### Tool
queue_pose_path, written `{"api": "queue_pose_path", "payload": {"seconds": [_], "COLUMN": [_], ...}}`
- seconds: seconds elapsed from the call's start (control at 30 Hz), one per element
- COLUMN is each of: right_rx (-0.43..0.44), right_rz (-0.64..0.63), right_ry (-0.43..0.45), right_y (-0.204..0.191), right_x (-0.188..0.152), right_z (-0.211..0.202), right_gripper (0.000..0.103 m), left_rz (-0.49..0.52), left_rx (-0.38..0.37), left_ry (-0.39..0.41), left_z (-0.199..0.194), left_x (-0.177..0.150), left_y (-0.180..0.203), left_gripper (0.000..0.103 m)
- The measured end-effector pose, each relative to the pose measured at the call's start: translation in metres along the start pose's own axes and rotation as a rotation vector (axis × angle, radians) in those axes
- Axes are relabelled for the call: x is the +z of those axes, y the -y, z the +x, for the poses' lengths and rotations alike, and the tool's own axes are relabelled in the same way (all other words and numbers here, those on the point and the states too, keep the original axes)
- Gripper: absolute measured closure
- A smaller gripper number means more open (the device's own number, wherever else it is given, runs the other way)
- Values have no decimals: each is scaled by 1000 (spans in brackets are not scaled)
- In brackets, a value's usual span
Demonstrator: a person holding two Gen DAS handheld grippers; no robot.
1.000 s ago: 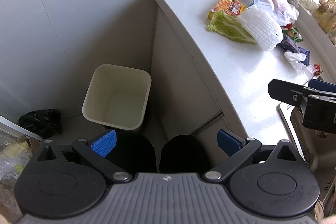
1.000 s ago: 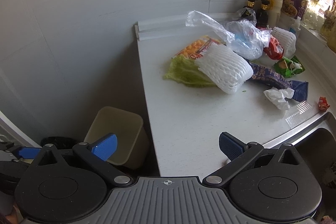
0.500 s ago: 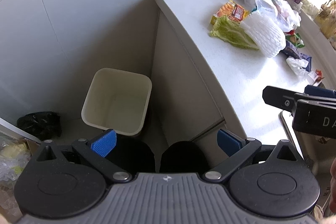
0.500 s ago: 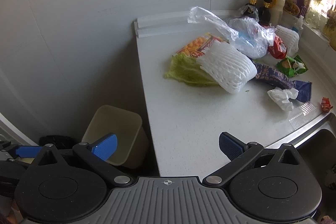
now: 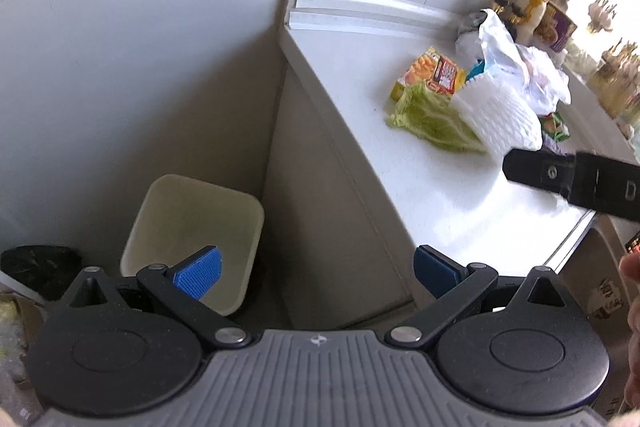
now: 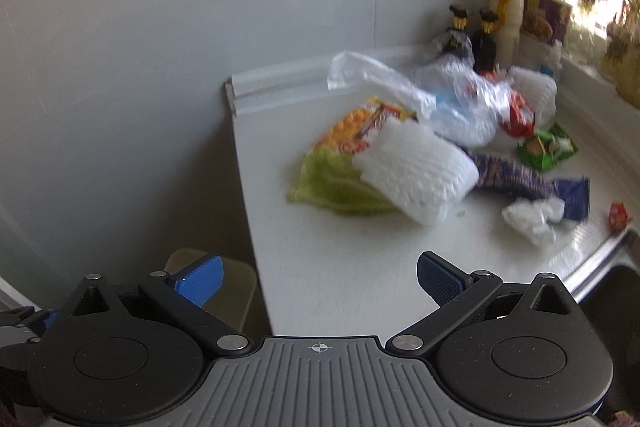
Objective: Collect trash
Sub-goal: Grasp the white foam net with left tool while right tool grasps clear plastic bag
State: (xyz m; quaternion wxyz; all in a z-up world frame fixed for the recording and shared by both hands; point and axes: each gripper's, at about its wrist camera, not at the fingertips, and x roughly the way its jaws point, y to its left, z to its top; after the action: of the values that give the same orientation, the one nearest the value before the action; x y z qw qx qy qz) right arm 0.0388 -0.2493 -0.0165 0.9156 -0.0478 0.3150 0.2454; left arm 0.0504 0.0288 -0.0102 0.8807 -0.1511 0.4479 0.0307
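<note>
Both cameras are tilting upward since a second ago, so the wall sockets are now coming into the left wrist view and the litter is sliding nearer. Left gripper (image 5: 316, 269) is hovering with its jaws spread wide and holding nothing; the cream bin (image 5: 192, 239) is sitting on the floor under its left fingertip, while the white counter (image 5: 360, 67) is stretching ahead of the right fingertip. Right gripper (image 6: 318, 277) is likewise gaping wide and empty, hanging over the counter's near edge. Ahead of its jaws the trash is lying well apart from them: a lettuce leaf (image 6: 328, 183) with a white foam net (image 6: 420, 175) resting on it, then a crumpled tissue (image 6: 532, 215) further right. By my reckoning this is the approach step, nothing being collected yet; the next move is calling for the right gripper to be reaching forward and closing on the foam net, then carrying it leftward down to the bin.
</note>
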Motion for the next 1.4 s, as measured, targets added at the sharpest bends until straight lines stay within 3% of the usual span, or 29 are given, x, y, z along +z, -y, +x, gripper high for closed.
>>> {"api": "queue_pose_path", "payload": {"seconds": [0.13, 0.23, 0.3, 0.4, 0.63, 0.73, 0.8, 0.9, 1.07, 1.23, 1.4], "right_rx": [-9, -3, 45, 95, 37, -23, -51, -96, -30, -36, 60], "right_rz": [-69, -100, -129, -138, -22, 35, 71, 122, 220, 304, 438], "right_ry": [78, 156, 217, 223, 198, 198, 201, 216, 239, 279, 343], "right_y": [2, 7, 15, 28, 77, 102, 122, 144, 168, 179, 188], "right_x": [16, 23, 25, 33, 47, 46, 46, 48, 45, 44, 40], "right_z": [10, 15, 18, 27, 45, 49, 51, 52, 55, 60, 66], "right_gripper": [0, 0, 0, 0, 0, 0, 0, 0, 0, 1, 4], "left_rz": [51, 114, 141, 189, 311, 329, 311, 271, 239, 339, 469], "left_rx": [-68, -100, -116, -122, -90, -88, -96, -167, -308, -421, -439], "left_ry": [-35, -3, 20, 78, 271, 294, 270, 235, 245, 272, 338], "left_z": [13, 15, 19, 22, 28, 33, 41, 53, 68, 75, 80], "left_x": [9, 12, 16, 22, 32, 40, 47, 58, 69, 58, 43], "left_y": [6, 12, 15, 21, 38, 43, 46, 45, 49, 75, 107], "left_gripper": [1, 1, 1, 1, 1, 1, 1, 1, 4, 6, 1]}}
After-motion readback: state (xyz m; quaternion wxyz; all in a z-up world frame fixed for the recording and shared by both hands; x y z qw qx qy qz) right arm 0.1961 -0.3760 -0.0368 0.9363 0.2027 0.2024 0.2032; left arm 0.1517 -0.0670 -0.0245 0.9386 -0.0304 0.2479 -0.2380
